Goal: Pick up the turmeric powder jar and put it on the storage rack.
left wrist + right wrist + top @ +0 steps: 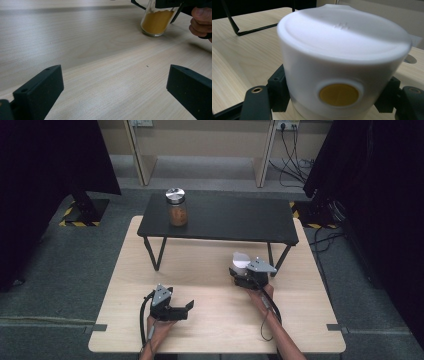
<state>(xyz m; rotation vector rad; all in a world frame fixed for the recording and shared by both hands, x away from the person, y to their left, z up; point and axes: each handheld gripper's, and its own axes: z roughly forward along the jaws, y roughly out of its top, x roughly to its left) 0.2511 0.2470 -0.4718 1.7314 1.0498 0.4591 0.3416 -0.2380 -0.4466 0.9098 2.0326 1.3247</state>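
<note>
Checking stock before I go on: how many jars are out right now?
2. One metal-lidded jar stands on the black shelf, toward its left end. One white-lidded jar of orange powder stands on the wooden table, between the right claw's jaws.

The high cam sits above the person's side and looks forward and down over the whole tabletop (210,320), plus the black shelf (220,222) and floor behind it. The left gripper cam rides low, skimming the wood between its own spread jaws, aimed across at the spice jar (157,21) and the hand (201,21) beside it. The right gripper cam is jammed right up against that same jar's white lid (342,47), so both gripper cams share the jar.
</note>
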